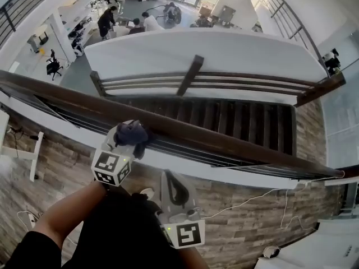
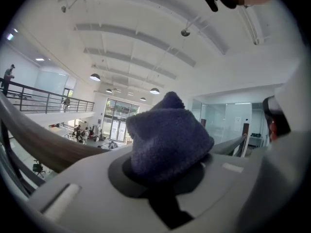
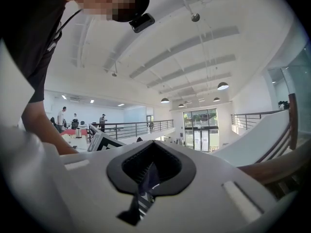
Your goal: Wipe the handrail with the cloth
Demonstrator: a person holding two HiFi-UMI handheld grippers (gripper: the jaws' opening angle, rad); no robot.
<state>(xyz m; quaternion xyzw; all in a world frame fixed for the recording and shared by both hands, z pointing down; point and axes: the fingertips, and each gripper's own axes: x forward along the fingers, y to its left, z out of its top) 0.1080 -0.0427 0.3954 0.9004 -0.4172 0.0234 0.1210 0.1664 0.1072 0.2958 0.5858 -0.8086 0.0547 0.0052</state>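
High above an office floor, left gripper jaws pinch cloth against the handrail; right gripper jaws closed.

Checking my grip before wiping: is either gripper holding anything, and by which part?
The left gripper clamps the cloth by the base of its bunched-up wad; the right gripper is shut on nothing.

Bright daylit interior, glare from tall windows, strong fisheye warping, dark vignetted corners
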